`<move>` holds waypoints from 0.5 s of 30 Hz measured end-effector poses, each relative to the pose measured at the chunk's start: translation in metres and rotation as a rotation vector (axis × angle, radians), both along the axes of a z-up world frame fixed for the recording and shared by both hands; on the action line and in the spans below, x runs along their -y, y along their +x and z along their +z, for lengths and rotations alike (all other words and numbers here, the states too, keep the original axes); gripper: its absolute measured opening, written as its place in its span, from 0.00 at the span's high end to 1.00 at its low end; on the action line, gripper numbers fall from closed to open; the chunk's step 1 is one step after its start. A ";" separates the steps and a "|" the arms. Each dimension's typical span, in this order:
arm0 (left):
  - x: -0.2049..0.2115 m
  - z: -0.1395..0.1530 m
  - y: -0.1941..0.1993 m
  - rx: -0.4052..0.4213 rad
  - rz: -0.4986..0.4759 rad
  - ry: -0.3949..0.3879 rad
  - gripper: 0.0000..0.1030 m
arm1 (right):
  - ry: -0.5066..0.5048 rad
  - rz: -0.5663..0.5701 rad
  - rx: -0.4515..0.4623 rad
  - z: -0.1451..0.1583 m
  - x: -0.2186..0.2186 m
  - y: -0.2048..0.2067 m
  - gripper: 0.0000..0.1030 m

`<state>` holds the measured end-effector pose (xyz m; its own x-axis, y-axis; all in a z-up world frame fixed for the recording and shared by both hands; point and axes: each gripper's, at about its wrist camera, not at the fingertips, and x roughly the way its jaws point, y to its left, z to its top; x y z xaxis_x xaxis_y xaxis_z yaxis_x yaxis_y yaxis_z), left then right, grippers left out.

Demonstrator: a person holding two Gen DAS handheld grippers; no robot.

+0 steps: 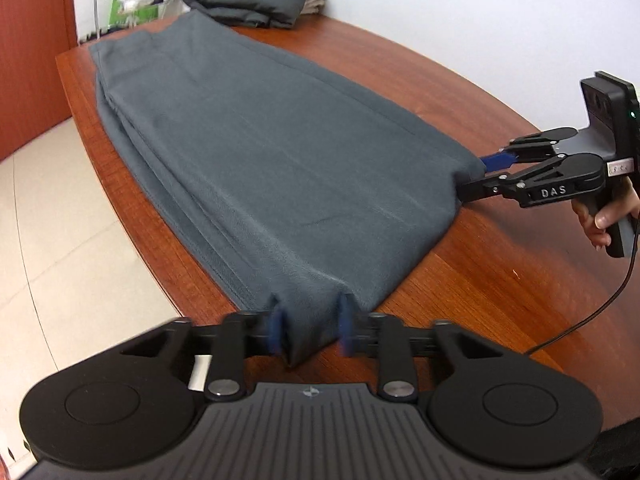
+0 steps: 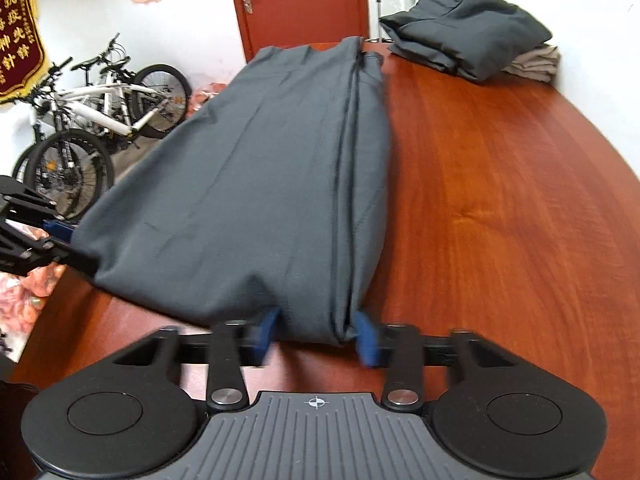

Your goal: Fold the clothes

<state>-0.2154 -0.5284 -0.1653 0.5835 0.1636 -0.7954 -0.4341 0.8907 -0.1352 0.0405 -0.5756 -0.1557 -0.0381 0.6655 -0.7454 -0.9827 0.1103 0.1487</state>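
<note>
A long dark grey woven garment (image 1: 260,168), apparently trousers laid leg on leg, is spread lengthwise on the reddish-brown wooden table (image 1: 500,280), its narrow end at the far left corner and its broad end near. Each near corner of that broad end is held. The left gripper (image 1: 308,330) is seen with its blue-padded fingers (image 1: 274,330) pressed against a bunched fold of the cloth from both sides, so it is judged to be gripping the near left corner. The right gripper (image 2: 316,334) is likewise closed in on the near right corner, where several stacked edges meet (image 2: 348,320); in the left wrist view it is seen entering from the right, held in a hand (image 1: 600,220).

The cloth is judged soft, limp and fairly light, with some body from its layers. It sags and puckers at both grips, so slack can be expected between them unless the corners are kept apart and taut. The layered right edge could slide apart if only the top ply is caught; all plies are best pinched together, close to the hem.

At the far right of the table, a folded stack of dark grey clothing (image 2: 468,28) is seen lying on a beige piece (image 2: 536,64).
</note>
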 end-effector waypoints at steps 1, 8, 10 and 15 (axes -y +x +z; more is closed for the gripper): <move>-0.002 0.000 -0.004 0.023 -0.001 -0.008 0.90 | 0.013 -0.006 -0.002 0.003 0.002 -0.001 0.76; -0.002 0.018 -0.029 0.095 -0.037 -0.068 0.92 | 0.028 -0.044 -0.073 0.028 0.024 -0.012 0.86; 0.001 0.029 -0.042 0.120 -0.053 -0.090 0.92 | 0.022 -0.077 -0.115 0.037 0.037 -0.018 0.86; 0.004 0.054 -0.071 0.190 -0.070 -0.161 0.91 | -0.002 -0.143 -0.160 0.067 0.062 -0.039 0.86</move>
<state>-0.2860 -0.5329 -0.1114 0.7306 -0.0025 -0.6829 -0.3255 0.8778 -0.3514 0.0015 -0.6378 -0.0889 -0.0616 0.6715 -0.7385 -0.9210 0.2469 0.3012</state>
